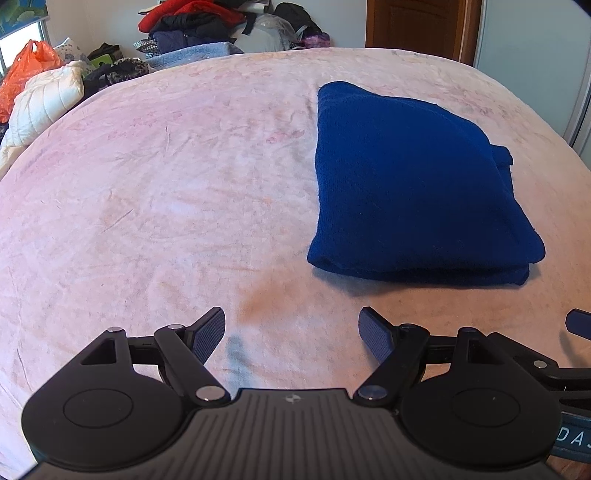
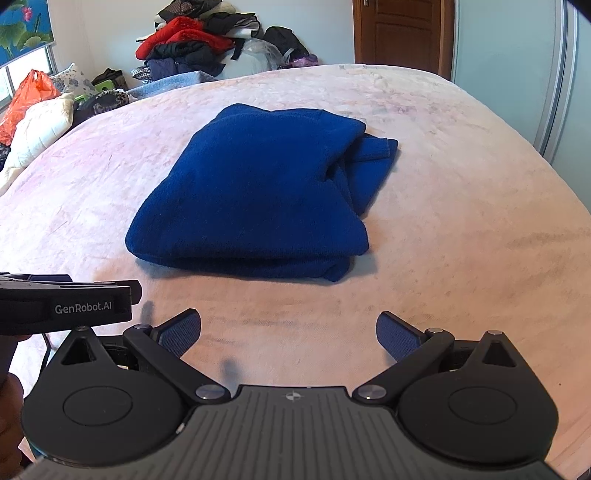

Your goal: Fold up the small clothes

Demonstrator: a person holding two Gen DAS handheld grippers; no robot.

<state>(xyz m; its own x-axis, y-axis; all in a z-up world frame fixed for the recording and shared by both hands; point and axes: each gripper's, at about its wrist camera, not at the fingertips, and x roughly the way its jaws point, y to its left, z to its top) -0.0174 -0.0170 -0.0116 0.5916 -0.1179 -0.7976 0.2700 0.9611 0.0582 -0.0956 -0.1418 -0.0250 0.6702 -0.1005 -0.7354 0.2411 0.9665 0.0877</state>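
lying folded, one blue garment (image 2: 251,192), two grippers apparently empty

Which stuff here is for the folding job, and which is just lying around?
For the job:
blue garment, already folded on the pink bed cover
left gripper, open
right gripper, open

Just lying about:
clothes pile
orange bag
white quilted bedding

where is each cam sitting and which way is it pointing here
Left wrist: sits on the left gripper, low over the pink bed, facing the far clothes pile; folded blue garment lies ahead to its right; its open fingers show.
Right wrist: sits on the right gripper, same heading; the garment lies ahead, slightly left; its open fingers show, with the left gripper's body at the left edge.
Shared: bed, garment, pile, wooden door.
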